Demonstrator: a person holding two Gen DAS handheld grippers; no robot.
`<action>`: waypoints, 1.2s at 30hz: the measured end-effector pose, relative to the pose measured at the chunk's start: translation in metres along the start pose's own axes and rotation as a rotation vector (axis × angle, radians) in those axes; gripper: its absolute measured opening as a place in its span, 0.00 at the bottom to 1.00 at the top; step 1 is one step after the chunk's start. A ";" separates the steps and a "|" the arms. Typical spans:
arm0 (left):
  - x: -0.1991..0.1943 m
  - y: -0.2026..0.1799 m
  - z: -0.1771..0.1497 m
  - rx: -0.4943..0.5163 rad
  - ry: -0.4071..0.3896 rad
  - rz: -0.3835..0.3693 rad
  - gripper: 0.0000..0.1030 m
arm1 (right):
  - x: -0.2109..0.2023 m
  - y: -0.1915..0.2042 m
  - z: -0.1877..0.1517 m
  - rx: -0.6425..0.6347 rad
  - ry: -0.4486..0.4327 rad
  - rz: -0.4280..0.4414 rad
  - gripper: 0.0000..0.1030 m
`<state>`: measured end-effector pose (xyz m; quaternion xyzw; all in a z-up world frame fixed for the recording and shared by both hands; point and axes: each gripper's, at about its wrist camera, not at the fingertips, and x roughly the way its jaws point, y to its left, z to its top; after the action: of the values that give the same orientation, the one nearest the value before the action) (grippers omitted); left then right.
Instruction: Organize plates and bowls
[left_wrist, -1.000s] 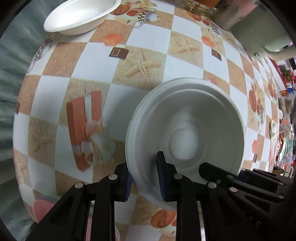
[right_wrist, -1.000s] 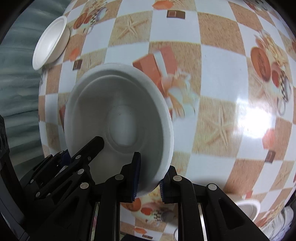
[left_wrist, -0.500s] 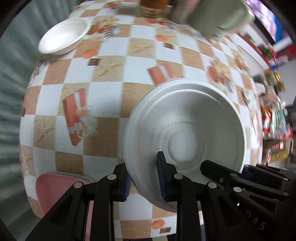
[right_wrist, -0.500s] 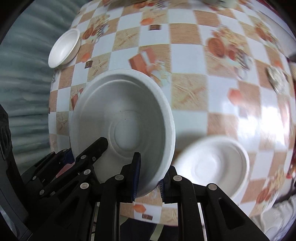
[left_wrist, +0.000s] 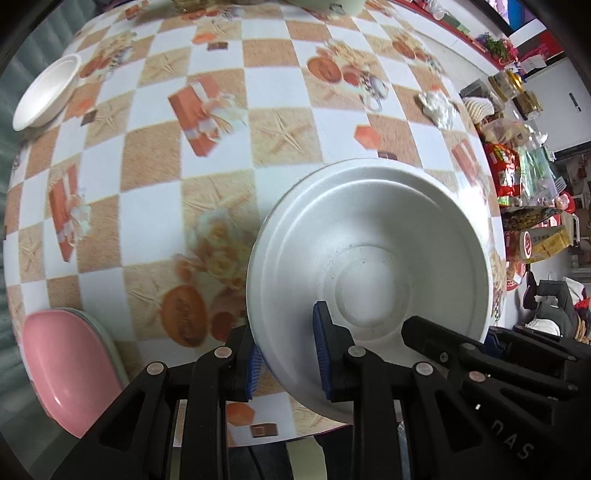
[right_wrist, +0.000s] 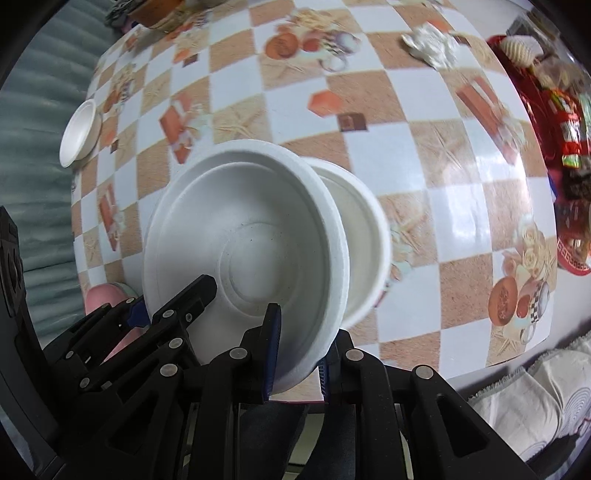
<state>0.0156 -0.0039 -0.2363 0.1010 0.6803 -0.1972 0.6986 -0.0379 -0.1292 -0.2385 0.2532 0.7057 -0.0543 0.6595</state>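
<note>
Right wrist view shows the big white bowl held in the air above the tabletop, with both tools gripping it at the near rim. The right gripper has its fingers clamped on the right part of the rim, one blue pad inside and one outside. The left gripper does the same on the left part of the rim, its fingers pressed on the wall from both sides.

Just behind and under this bowl sits a second white bowl, which rests on the tabletop. A small white bowl stands well apart at the far left edge, and a pink plate lies at the near left corner.

I judge that the step in hand is carrying the held bowl over the second one for stacking. The next move calls for centring it above that bowl, keeping it level, lowering it until it nests, and only then opening both pairs of fingers.
</note>
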 end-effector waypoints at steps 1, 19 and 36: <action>0.001 -0.003 0.000 0.004 0.004 0.007 0.26 | 0.002 -0.003 0.000 0.003 0.002 0.007 0.19; -0.045 0.014 -0.040 -0.116 -0.030 0.049 0.73 | -0.014 -0.080 -0.019 0.056 0.013 -0.004 0.99; -0.130 -0.020 -0.011 -0.034 -0.234 -0.051 0.77 | -0.033 -0.094 -0.033 0.098 -0.030 0.165 0.99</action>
<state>-0.0026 0.0006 -0.1053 0.0481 0.5999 -0.2139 0.7694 -0.1077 -0.2066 -0.2267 0.3417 0.6689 -0.0380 0.6591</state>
